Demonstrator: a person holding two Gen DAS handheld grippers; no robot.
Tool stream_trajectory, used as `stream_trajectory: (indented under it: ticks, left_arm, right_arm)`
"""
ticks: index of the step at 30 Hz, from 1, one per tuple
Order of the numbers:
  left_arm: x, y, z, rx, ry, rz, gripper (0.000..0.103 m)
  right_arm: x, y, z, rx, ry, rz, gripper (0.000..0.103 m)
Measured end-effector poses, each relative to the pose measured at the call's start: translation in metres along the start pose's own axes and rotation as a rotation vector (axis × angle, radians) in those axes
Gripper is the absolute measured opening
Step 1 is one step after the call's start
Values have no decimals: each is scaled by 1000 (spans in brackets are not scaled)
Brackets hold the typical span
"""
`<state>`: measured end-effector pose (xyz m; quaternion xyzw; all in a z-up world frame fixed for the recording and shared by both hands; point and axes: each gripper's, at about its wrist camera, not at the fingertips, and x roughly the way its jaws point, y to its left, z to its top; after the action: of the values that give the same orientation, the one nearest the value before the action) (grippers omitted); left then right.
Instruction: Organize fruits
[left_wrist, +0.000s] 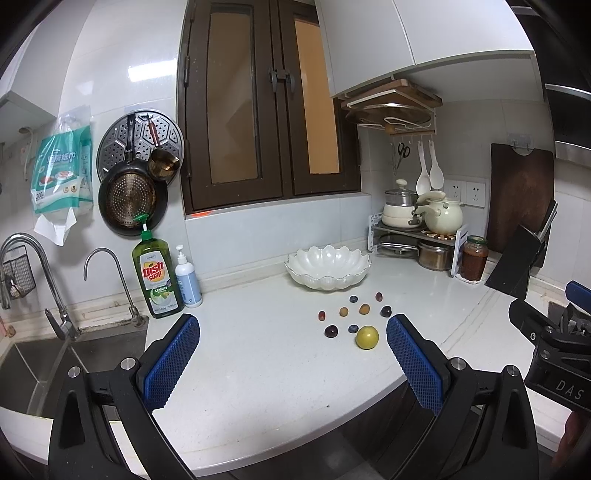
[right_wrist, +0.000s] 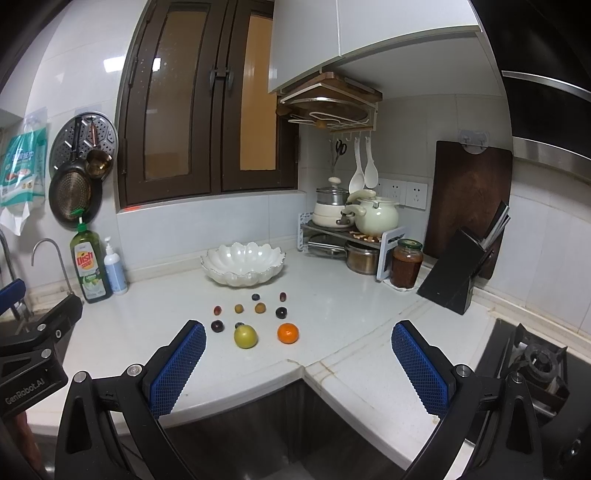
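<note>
Fruits loose on the white stone tabletop (right_wrist: 351, 306), none in either claw. Round yellow-green fruit (right_wrist: 245, 336) lies just ahead of the right claw (right_wrist: 298, 360), nearer its left finger; round orange mandarin (right_wrist: 287, 332) beside it, roughly on the claw's centreline. Beyond those, a scatter of small fruits: dark purple grapes (right_wrist: 217, 326), two tan-brown ones (right_wrist: 260, 307), a small blue berry (right_wrist: 255, 296), a red grape (right_wrist: 283, 296). All apart from each other.

White scalloped ceramic bowl (right_wrist: 243, 264) stands further ahead of both claws, past the fruits, empty as far as visible.

Right claw: jaws wide, blue textured pads (right_wrist: 177, 373) bare, hovering over the tabletop's front edge. Left claw (left_wrist: 293, 358): jaws wide, nothing between; in its view the fruits sit ahead and toward its right finger, which hides the mandarin.

Green dish soap bottle (left_wrist: 157, 275) ahead-left of the left claw, steel sink (left_wrist: 44, 369) beside it on the left. Black knife block (right_wrist: 458, 273) ahead-right of the right claw.
</note>
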<state>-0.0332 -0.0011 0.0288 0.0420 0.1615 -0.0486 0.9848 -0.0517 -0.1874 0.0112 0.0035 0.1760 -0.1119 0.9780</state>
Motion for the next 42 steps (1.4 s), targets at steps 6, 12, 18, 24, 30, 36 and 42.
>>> stream_trajectory:
  ticks: [6,12,18,24,30,36,42]
  left_arm:
    - [12,4,-2,7,19,10,103]
    - [28,5,-10,33,44,-26,103]
    - [54,0,-13,9,116,-79,103]
    - [83,-25,-14,26,142,-81,101]
    - [125,-59,-10,19,189,-64,95]
    - [154,-86,-10,6,224,-18,91]
    - [180,-108,-18,4,275,17,88]
  right_arm:
    - [11,3,-3,21,32,-7,102]
    - [28,5,-10,51,81,1,102]
    - [47,5,-14,52,107,-2,102]
    - [79,-11,-10,51,123,6,101]
    - [129,-31,-1,23,155,66,94]
    - [180,-53,4,-14,196,143,92]
    - [222,-62,-3,-39,268,232,87]
